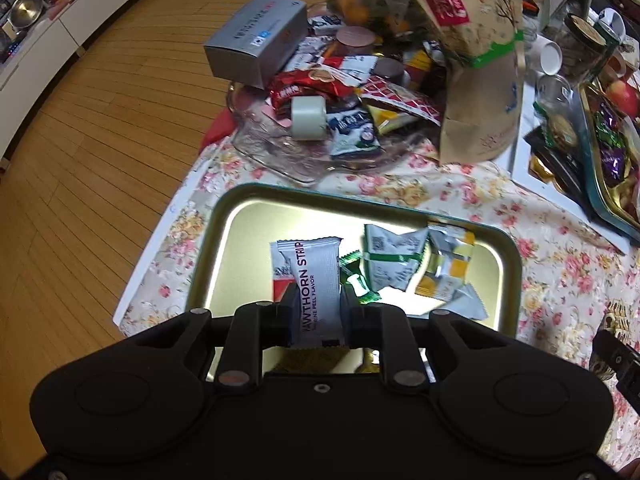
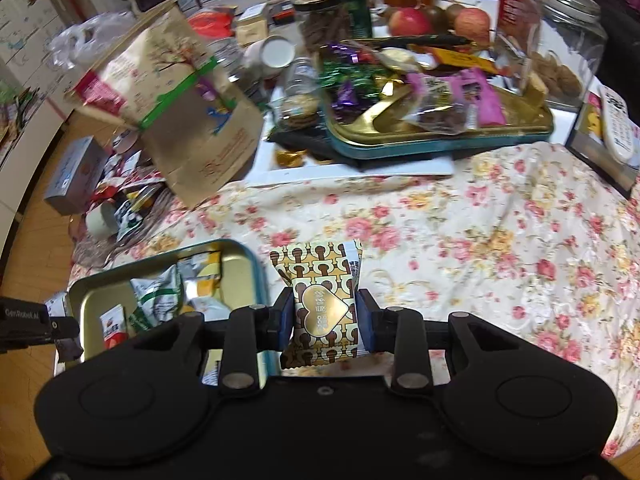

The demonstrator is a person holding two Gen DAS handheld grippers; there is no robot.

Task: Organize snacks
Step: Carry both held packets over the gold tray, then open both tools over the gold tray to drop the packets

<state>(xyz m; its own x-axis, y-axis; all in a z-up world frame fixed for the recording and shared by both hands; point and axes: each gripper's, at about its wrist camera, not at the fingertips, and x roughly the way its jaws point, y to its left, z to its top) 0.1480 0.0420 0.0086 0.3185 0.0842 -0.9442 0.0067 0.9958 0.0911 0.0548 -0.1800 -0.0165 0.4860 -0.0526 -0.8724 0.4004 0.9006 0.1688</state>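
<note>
My left gripper is shut on a white hawthorn strip packet and holds it over a gold tin tray that has several wrapped snacks in it. My right gripper is shut on a gold-and-brown patterned snack packet with a heart label, above the floral tablecloth just right of the same tin tray. The left gripper's body shows at the left edge of the right wrist view.
A glass dish heaped with snacks, a grey box and a brown paper bag stand beyond the tray. A second teal-rimmed tray of sweets, jars, apples and cups crowd the far side. The table's left edge drops to wooden floor.
</note>
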